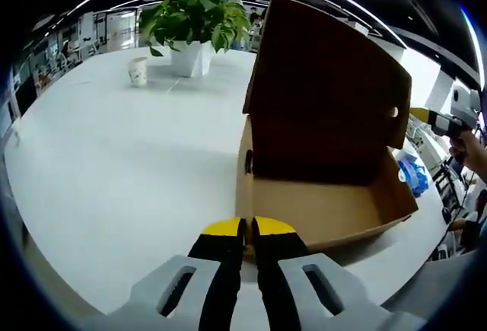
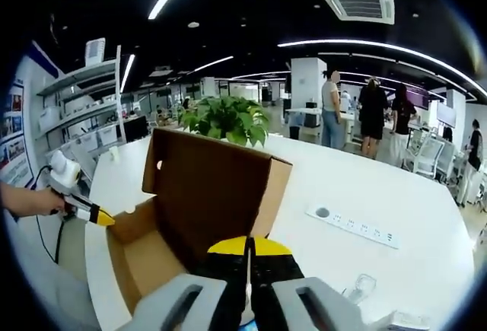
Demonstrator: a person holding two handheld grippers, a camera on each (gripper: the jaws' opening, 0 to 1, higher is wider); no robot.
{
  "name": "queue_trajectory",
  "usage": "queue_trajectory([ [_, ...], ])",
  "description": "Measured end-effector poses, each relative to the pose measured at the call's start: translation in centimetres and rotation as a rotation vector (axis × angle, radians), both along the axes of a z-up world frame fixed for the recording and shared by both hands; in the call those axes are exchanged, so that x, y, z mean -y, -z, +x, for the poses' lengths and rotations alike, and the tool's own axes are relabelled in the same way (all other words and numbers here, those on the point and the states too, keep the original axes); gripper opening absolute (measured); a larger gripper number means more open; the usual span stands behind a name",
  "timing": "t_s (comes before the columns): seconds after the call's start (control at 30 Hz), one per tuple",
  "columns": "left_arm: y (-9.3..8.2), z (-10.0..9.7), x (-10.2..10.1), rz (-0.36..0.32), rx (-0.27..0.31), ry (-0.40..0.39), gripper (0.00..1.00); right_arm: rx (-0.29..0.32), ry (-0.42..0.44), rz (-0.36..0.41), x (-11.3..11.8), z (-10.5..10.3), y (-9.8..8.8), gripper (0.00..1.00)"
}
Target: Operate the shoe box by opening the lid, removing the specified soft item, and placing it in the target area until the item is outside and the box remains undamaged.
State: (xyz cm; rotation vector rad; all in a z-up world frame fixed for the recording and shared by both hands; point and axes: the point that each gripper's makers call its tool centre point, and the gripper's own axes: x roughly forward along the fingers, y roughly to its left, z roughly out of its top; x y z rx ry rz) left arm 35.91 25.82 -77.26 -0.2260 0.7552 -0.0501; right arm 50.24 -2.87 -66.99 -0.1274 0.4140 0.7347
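The brown cardboard shoe box (image 1: 319,209) stands on the white table (image 1: 122,171) with its lid (image 1: 327,87) raised upright. The part of its floor I can see is bare cardboard. My left gripper (image 1: 249,228) is shut, its yellow tips just short of the box's near wall. In the right gripper view the box (image 2: 144,255) lies below and left of my right gripper (image 2: 249,246), whose jaws are together over the box's edge. A hand holds the right gripper (image 1: 420,115) beyond the lid, and the left gripper (image 2: 104,219) points at the box's left corner.
A potted plant (image 1: 194,23) and a paper cup (image 1: 138,71) stand at the table's far side. A blue and white bundle (image 1: 415,175) lies past the box's right end. A white power strip (image 2: 354,224) lies on the table, and people stand behind it.
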Motion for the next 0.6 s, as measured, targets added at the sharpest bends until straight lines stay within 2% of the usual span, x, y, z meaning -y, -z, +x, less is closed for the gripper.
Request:
queue_trajectory([
  [0.6,0.1,-0.1,0.1,-0.011,-0.006,0.008,0.03,0.048,0.060,-0.006,0.6,-1.4,0.0,0.00],
])
